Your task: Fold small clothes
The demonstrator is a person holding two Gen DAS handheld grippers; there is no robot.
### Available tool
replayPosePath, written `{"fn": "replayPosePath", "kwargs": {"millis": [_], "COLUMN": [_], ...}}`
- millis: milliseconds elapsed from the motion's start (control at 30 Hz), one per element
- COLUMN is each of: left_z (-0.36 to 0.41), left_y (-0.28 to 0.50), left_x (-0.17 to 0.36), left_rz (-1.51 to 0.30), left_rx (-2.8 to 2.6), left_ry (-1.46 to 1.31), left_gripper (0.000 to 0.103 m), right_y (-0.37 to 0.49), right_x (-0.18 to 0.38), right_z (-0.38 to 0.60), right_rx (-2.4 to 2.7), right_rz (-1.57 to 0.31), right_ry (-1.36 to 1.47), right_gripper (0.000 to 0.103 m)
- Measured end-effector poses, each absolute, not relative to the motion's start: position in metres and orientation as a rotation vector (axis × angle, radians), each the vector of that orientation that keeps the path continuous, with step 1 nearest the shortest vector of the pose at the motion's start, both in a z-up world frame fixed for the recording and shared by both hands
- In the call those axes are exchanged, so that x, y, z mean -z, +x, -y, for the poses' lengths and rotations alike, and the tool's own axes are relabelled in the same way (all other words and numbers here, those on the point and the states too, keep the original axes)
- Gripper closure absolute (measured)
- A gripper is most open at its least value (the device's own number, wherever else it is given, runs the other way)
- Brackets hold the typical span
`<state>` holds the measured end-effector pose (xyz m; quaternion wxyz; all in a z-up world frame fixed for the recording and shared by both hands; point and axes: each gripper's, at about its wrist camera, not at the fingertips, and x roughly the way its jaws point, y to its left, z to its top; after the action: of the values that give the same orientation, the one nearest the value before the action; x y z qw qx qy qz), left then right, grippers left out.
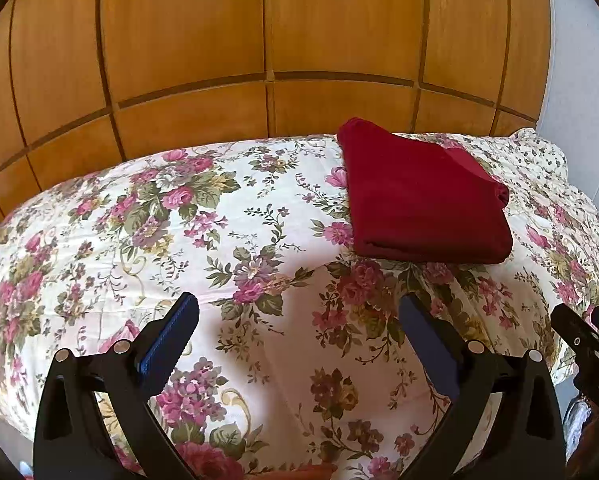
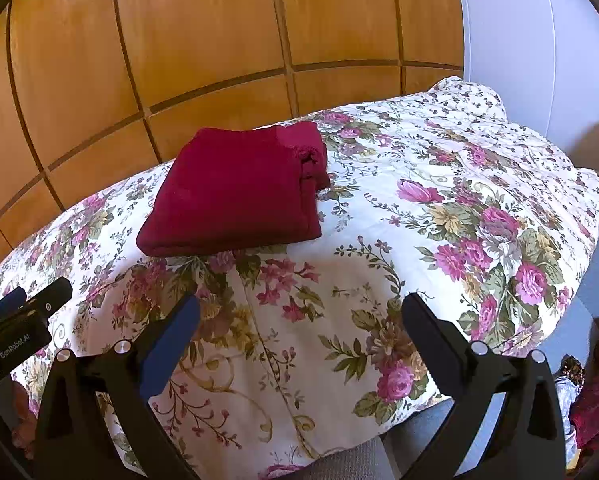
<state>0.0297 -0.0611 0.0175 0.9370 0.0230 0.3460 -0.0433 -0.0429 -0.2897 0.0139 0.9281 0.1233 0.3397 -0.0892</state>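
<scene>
From my left wrist camera, my left gripper [image 1: 299,344] hangs wide open over the flowered bedspread [image 1: 219,240] with nothing between its fingers, and the red garment [image 1: 423,204] lies ahead and to the right, already folded into a neat block near the far edge of the bed, by the wooden panelling [image 1: 219,40]. A bit of my right gripper [image 1: 587,344] pokes in at the right edge, cut off. From my right wrist camera, my right gripper [image 2: 299,344] is just as wide open and empty, with the folded garment [image 2: 235,196] ahead to the left. I judge this piece finished, so the next move calls for fetching another one; dark red cloth [image 2: 595,396] at the lower right edge may be more clothing, but it is too cropped to tell
</scene>
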Motion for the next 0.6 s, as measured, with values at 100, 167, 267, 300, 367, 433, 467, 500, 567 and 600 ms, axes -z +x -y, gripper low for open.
{"fn": "replayPosePath", "kwargs": {"millis": [100, 167, 267, 300, 367, 433, 467, 500, 567, 600], "left_z": [0.0612, 0.0619, 0.0626, 0.0627, 0.0633, 0.0651, 0.0659, 0.0667, 0.0689, 0.0695], "left_y": [0.0276, 0.0263, 0.0257, 0.0259, 0.0256, 0.0244, 0.0237, 0.0232, 0.0217, 0.0214], "left_x": [-0.0179, -0.0180, -0.0169, -0.0165, -0.0155, -0.0148, -0.0146, -0.0144, -0.0139, -0.0137], "left_rz": [-0.707, -0.707, -0.712, -0.715, -0.719, -0.720, -0.720, -0.718, -0.716, -0.717], "left_rx": [0.093, 0.094, 0.096, 0.096, 0.099, 0.102, 0.104, 0.106, 0.109, 0.113], "left_ry": [0.052, 0.055, 0.058, 0.058, 0.060, 0.065, 0.068, 0.071, 0.078, 0.080], "left_gripper": [0.004, 0.004, 0.004, 0.004, 0.004, 0.004, 0.004, 0.004, 0.004, 0.004], "right_y": [-0.0445, -0.0444, -0.0443, -0.0441, -0.0442, -0.0441, -0.0441, -0.0440, -0.0439, -0.0438], "right_x": [-0.0140, -0.0140, -0.0139, -0.0140, -0.0139, -0.0137, -0.0137, -0.0137, -0.0136, -0.0134], "right_z": [0.2891, 0.2886, 0.2856, 0.2853, 0.2849, 0.2853, 0.2857, 0.2862, 0.2876, 0.2879], "right_rx": [0.181, 0.175, 0.172, 0.172, 0.173, 0.178, 0.180, 0.182, 0.184, 0.184], "right_rz": [-0.692, -0.695, -0.698, -0.698, -0.697, -0.696, -0.695, -0.694, -0.695, -0.696], "right_ry": [0.257, 0.257, 0.247, 0.246, 0.250, 0.254, 0.257, 0.259, 0.262, 0.264], "right_gripper": [0.002, 0.002, 0.002, 0.002, 0.002, 0.002, 0.002, 0.002, 0.002, 0.002]}}
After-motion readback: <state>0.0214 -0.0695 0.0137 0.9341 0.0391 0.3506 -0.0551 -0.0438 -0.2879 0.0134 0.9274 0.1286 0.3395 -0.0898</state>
